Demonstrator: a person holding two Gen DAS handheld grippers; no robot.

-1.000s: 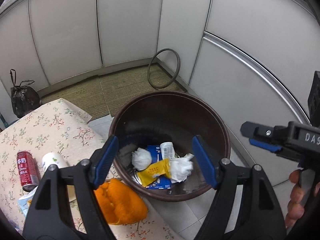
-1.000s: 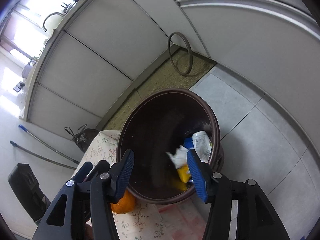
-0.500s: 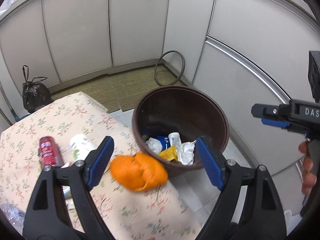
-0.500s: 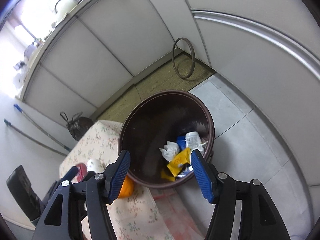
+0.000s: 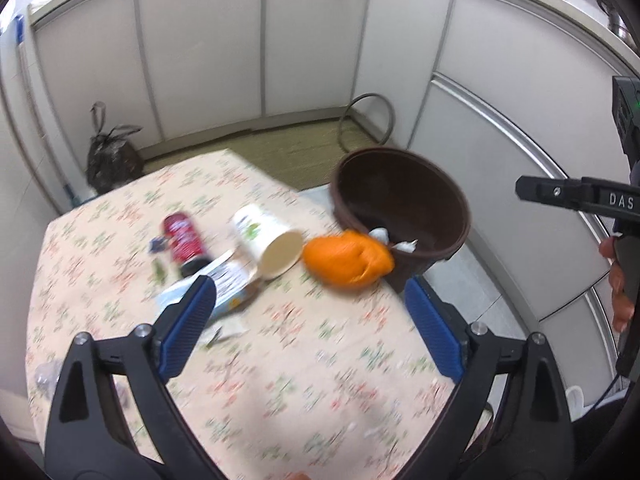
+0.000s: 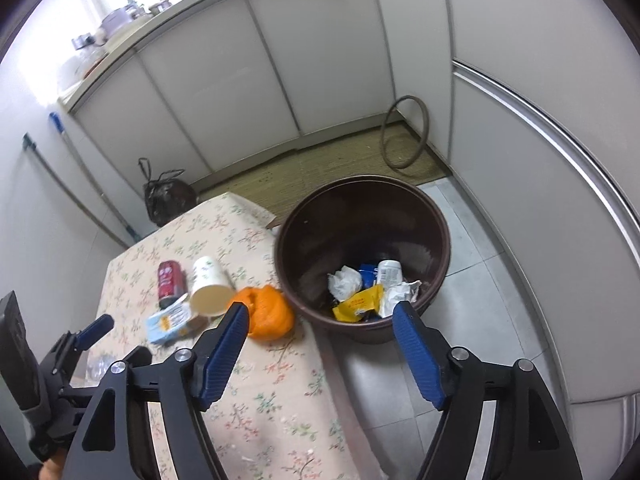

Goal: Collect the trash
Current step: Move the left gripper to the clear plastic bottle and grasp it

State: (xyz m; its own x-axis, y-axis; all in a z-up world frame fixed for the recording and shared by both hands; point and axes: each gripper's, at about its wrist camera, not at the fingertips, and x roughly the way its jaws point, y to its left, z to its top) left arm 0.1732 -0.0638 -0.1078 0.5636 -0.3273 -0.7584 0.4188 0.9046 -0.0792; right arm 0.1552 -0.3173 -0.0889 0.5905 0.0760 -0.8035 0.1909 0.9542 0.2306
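Left wrist view, left gripper (image 5: 310, 326) pulled back from bin (image 5: 400, 216) over table (image 5: 280, 360), both grippers' jaws just widened, empty.

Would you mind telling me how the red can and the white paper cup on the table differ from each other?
The red can is dark red, slim and straight-sided; the paper cup is white with a small green print and flares toward its mouth. The cup is the wider of the two. The cup's open, cream-coloured mouth faces the camera, while the can shows a dark end. Both lie on their sides, next to each other on the floral tablecloth, not yet in the brown bin.
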